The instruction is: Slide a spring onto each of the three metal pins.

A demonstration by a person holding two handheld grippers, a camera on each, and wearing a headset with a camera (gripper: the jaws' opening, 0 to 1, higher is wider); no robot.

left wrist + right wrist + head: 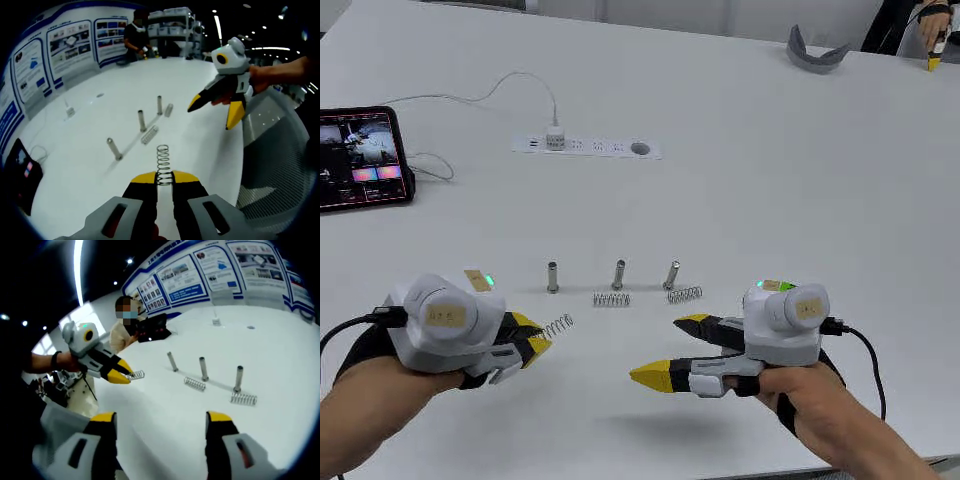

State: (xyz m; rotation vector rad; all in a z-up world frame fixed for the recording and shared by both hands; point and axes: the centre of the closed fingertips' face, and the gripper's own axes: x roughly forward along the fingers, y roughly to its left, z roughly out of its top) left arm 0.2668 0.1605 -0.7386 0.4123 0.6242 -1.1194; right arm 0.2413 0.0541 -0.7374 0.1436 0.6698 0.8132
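the left tool (164, 178) is pinched narrow on one end of a small coiled steel-wire spring (163, 161), which juts forward past its tips above the white counter (770, 200). the right tool (161, 421) gapes wide and empty. three short upright metal pins (618, 273) stand in a row ahead, with two more springs (611, 299) lying at their feet. the held spring looks light and squashy and likely to flick away. gripping it by an end coil leaves the bore free.

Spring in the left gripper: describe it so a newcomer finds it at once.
On the white table, three metal pins stand in a row. Left of them and nearer the person, the spring sticks out from the left gripper's yellow tips; the other two springs lie flat by the pins.
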